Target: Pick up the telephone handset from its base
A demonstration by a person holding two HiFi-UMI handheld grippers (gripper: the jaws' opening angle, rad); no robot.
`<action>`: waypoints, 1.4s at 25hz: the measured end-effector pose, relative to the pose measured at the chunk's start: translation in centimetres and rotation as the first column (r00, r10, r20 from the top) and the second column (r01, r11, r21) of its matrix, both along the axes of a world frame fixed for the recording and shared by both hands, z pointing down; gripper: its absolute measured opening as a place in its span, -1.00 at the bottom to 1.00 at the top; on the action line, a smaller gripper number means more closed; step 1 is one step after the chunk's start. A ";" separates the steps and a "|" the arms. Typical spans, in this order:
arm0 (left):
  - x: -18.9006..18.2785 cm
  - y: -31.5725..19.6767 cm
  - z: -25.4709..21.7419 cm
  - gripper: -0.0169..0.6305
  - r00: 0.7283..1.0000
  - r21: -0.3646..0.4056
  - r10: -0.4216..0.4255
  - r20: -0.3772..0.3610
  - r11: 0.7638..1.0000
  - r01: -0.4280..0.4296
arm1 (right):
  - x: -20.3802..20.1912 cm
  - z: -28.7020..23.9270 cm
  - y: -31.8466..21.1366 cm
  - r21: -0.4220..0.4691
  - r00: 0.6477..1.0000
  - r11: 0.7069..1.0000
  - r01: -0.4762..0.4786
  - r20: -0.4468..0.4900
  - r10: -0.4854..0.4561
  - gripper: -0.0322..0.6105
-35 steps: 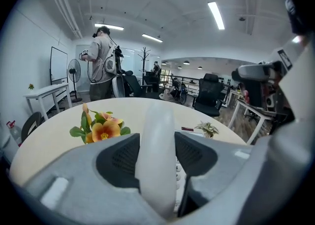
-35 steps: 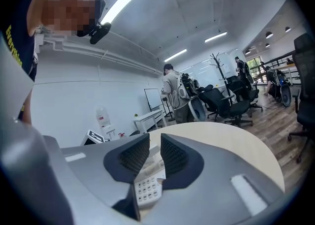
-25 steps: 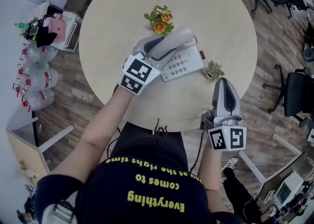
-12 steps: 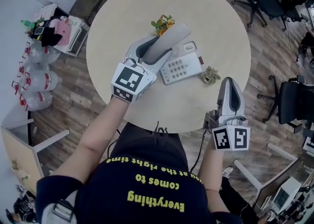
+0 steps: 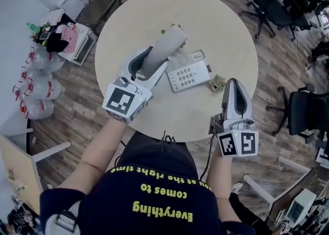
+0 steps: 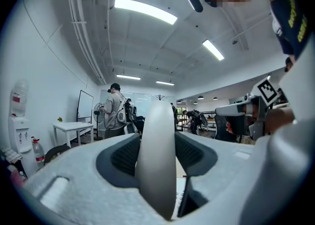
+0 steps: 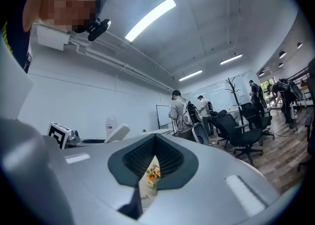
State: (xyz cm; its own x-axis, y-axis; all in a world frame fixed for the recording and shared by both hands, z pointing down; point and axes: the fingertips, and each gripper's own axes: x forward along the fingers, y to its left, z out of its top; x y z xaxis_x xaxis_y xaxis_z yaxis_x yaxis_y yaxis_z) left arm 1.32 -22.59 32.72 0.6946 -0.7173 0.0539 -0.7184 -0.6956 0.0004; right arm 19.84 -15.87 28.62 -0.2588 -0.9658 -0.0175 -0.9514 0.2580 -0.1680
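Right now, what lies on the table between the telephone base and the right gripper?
In the head view, one small pale flower sits on the table between the telephone base and the right gripper. The rest of that stretch is bare.

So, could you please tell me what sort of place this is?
Probably an open-plan office: black swivel chairs stand about, and the left gripper view shows a whiteboard and a water dispenser.

The handset (image 5: 163,50) hides most of the flower sprig (image 5: 167,27) lying behind it.
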 end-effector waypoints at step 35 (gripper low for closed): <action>-3.5 3.1 -1.8 -0.26 0.994 0.051 -0.066 -0.083 0.996 0.071 | -2.6 -1.0 1.2 0.029 0.997 0.998 0.051 -0.067 -0.049 -0.86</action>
State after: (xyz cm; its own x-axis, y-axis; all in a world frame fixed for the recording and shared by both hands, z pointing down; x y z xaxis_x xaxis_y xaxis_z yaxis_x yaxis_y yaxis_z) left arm -2.19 -19.53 30.89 0.6442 -0.7638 -0.0404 -0.7636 -0.6452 0.0250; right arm 17.23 -14.71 27.63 -0.3088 -0.9507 -0.0286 -0.9458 0.3101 -0.0965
